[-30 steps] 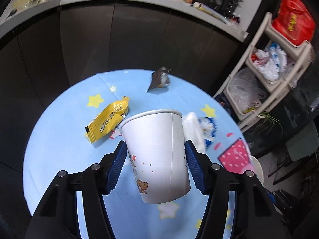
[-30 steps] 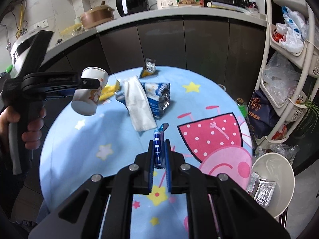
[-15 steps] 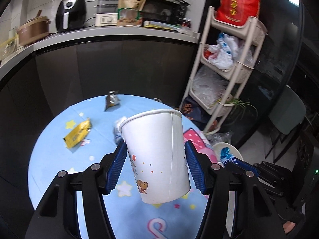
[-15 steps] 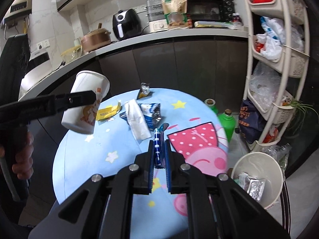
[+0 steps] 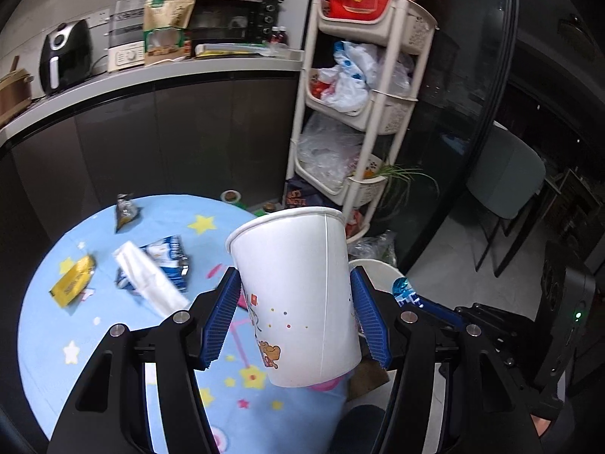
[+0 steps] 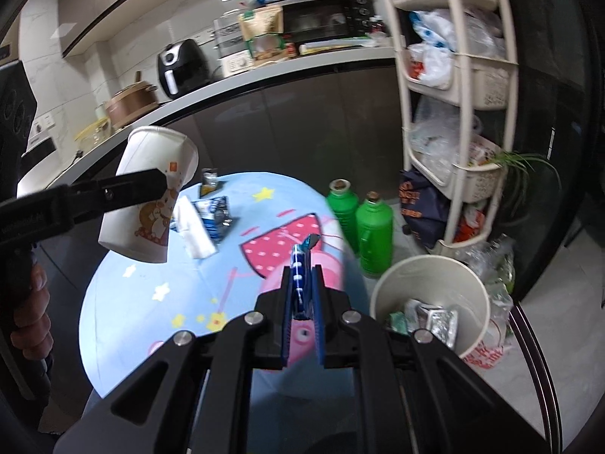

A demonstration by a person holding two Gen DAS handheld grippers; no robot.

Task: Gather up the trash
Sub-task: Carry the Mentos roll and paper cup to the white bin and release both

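My left gripper (image 5: 297, 317) is shut on a white paper cup (image 5: 298, 295) with cartoon print, held high above the round blue table (image 5: 56, 340); the cup also shows in the right wrist view (image 6: 147, 196). My right gripper (image 6: 302, 295) is shut on a thin blue wrapper (image 6: 300, 265), held over the table's right edge, left of the white trash bin (image 6: 431, 276) that holds foil wrappers. A yellow wrapper (image 5: 72, 282), a white tissue (image 5: 151, 280), a blue-white packet (image 5: 170, 253) and a dark small packet (image 5: 124, 212) lie on the table.
Two green bottles (image 6: 363, 227) stand on the floor between table and bin. A cream shelf rack (image 6: 453, 94) with plastic bags stands at right. A dark cabinet counter (image 5: 151, 72) with appliances runs behind the table. A chair (image 5: 503, 181) stands far right.
Both grippers have swung right, toward the trash bin, still holding the cup and the blue wrapper. The bin and green bottles are now closer in the right wrist view.
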